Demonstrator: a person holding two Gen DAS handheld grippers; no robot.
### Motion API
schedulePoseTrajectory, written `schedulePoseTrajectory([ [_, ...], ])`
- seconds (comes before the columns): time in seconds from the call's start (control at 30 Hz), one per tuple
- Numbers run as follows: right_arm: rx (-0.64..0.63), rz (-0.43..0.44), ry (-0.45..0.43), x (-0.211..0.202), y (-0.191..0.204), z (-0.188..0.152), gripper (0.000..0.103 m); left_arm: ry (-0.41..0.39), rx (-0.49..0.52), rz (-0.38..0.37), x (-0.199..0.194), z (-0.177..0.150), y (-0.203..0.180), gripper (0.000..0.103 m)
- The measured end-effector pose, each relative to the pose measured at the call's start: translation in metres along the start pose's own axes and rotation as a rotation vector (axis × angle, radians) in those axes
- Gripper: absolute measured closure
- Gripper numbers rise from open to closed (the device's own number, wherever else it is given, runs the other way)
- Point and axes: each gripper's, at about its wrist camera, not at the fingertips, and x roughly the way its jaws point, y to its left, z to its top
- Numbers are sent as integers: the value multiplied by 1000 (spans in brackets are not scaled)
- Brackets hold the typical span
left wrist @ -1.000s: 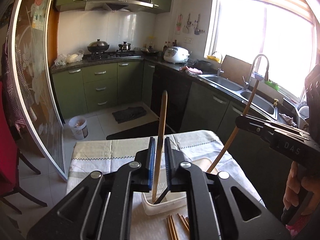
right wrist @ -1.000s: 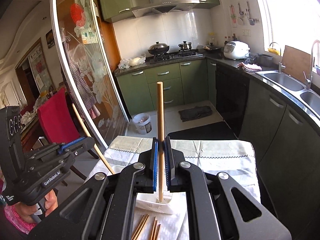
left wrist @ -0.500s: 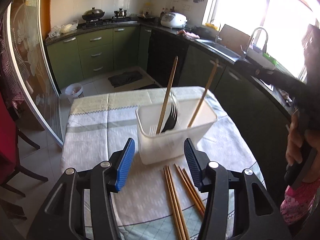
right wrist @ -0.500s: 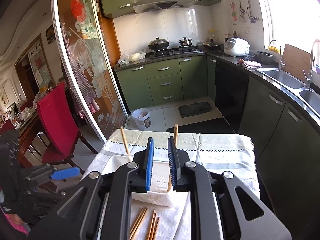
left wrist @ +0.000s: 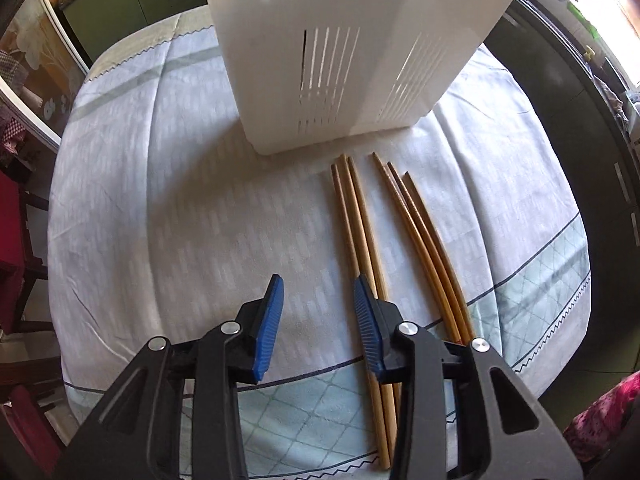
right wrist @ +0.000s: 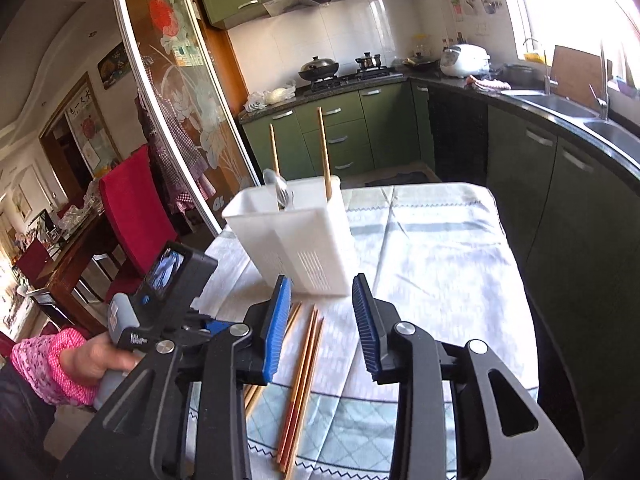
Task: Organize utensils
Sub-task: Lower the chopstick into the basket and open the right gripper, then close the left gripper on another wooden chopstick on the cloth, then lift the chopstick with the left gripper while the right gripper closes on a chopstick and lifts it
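A white slotted utensil holder (left wrist: 352,52) stands on the clothed table; it also shows in the right wrist view (right wrist: 296,240). Two chopsticks (right wrist: 324,152) and a metal spoon (right wrist: 280,194) stand in it. Several wooden chopsticks (left wrist: 360,220) lie on the cloth in front of it, in two bundles; they also show in the right wrist view (right wrist: 304,364). My left gripper (left wrist: 318,300) is open and empty, low over the cloth, its right finger above the left bundle. My right gripper (right wrist: 322,308) is open and empty above the chopsticks. The left gripper's body (right wrist: 160,304) shows at the left.
The table wears a pale patterned cloth (left wrist: 160,200). A red chair (right wrist: 136,208) stands at the table's left. Dark green kitchen cabinets (right wrist: 560,184) with a sink run along the right. A glass sliding door (right wrist: 176,100) stands behind the chair.
Both grippers let go of their chopsticks, which now stand in the holder. Both opened wide and came down toward the chopsticks on the cloth; the left dropped much lower.
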Motion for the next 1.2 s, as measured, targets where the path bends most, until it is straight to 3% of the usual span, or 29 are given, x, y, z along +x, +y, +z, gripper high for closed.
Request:
schedulePoseTrajectory([
  [0.2,69,23,52,11,-16,-34,70,6,5,16,6,-1,-3,68],
  [0.43,107,41,91,24,-24,-48,70,30,32,53,14,-5,-10,70],
  [0.57,83,31,119,32,-17,-47,70,24,47,79,15,-7,-19,81],
  [0.63,60,25,151,43,-12,-45,70,18,53,74,15,-7,-25,95],
  [0.73,26,18,210,64,-3,-40,70,11,39,49,19,-5,-31,97],
  [1.0,-42,-26,385,137,7,-36,71,-149,15,17,-25,-16,-5,97],
  [1.2,-72,-52,478,178,16,-38,85,-328,11,11,-69,-34,9,97],
])
